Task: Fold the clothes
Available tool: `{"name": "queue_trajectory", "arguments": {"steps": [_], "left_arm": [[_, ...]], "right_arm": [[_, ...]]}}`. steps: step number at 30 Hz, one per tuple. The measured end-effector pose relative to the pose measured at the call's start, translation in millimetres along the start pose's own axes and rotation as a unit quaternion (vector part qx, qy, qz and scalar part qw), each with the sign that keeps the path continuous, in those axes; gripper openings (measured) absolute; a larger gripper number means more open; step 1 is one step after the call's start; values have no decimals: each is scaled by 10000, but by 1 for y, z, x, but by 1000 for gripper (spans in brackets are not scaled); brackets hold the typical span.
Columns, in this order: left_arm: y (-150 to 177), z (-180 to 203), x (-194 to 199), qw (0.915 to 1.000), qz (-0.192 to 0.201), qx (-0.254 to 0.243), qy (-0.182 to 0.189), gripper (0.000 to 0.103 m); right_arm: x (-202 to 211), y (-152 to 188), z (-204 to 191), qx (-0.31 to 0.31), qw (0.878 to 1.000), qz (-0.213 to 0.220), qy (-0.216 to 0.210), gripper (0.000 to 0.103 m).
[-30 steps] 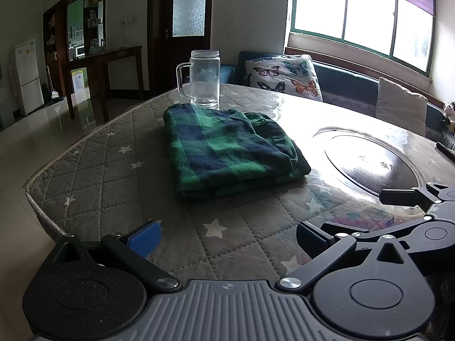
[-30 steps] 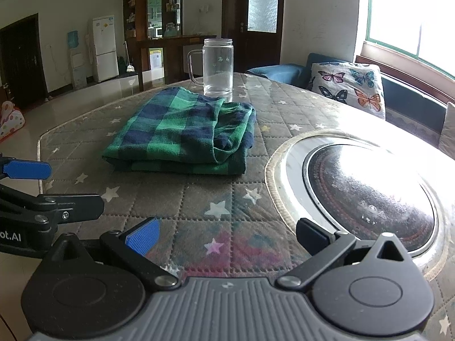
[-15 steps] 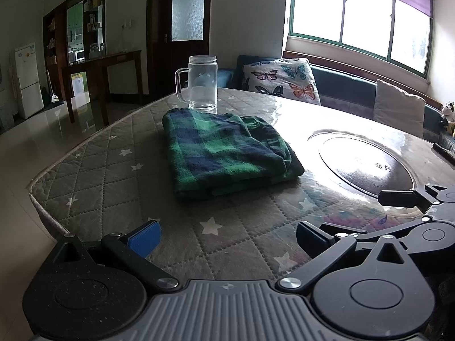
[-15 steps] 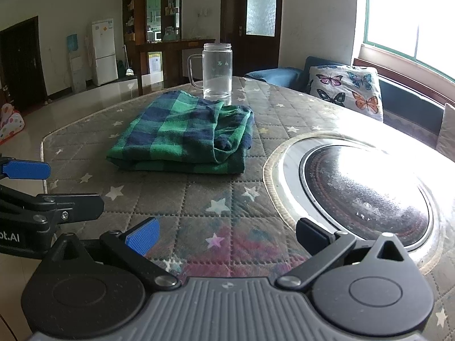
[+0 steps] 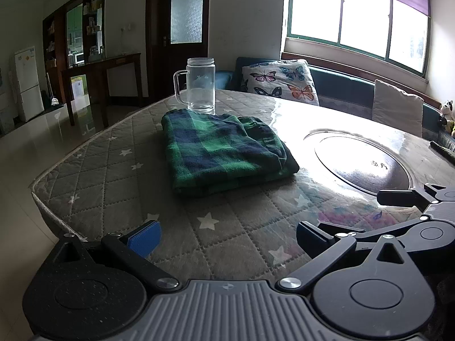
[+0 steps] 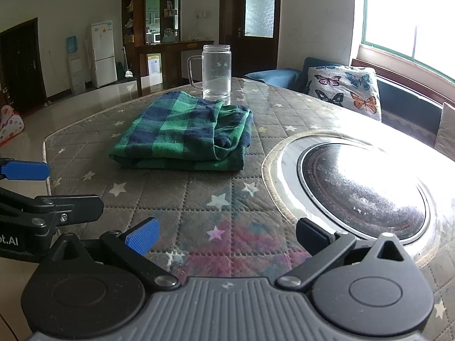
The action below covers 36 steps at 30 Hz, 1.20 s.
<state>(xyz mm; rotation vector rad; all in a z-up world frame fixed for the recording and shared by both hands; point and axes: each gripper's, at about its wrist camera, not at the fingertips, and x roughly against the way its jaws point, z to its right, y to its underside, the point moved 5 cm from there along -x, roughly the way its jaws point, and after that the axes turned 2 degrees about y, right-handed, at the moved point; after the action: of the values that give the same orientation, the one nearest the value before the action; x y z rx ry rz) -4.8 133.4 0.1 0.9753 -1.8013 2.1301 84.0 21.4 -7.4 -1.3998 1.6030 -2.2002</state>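
Note:
A green and navy checked garment (image 5: 224,153) (image 6: 187,136) lies folded into a neat rectangle on the quilted star-patterned table cover (image 5: 119,176) (image 6: 176,196). My left gripper (image 5: 227,236) hangs open over the near edge of the table, well short of the garment, with nothing between its fingers. My right gripper (image 6: 227,234) is open too and holds nothing, at about the same distance from the garment. In the left wrist view the right gripper's fingers (image 5: 398,197) show at the right edge. The right wrist view catches the left gripper's blue pad (image 6: 25,170) at the left edge.
A clear glass mug (image 5: 199,88) (image 6: 214,71) stands right behind the garment. A round dark inset (image 5: 361,164) (image 6: 361,187) fills the right side of the table. A sofa with a butterfly cushion (image 5: 280,81) runs behind, and a tiled floor lies to the left.
Both grippers have drawn back and risen slightly, so the folded garment looks a little farther off. The garment and the mug have not moved. Both grippers stay open.

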Motion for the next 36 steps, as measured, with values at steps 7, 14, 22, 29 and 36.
{"name": "queue_trajectory", "arguments": {"steps": [7,14,22,29,36], "left_arm": [[3,4,5,10000,36,-68,-42,103],[3,6,10,9999,79,-88,-38,103],[0,6,9,9999,96,-76,-35,103],[-2,4,1,10000,29,-45,-58,103],[-7,4,-9,10000,-40,-57,-38,103]], "right_arm": [[4,3,1,-63,10000,8,7,103],[9,3,3,-103,9999,38,18,103],[7,1,2,-84,10000,30,20,103],[-2,0,2,-80,10000,-52,-1,103],[-11,-5,5,-82,9999,-120,13,103]]}}
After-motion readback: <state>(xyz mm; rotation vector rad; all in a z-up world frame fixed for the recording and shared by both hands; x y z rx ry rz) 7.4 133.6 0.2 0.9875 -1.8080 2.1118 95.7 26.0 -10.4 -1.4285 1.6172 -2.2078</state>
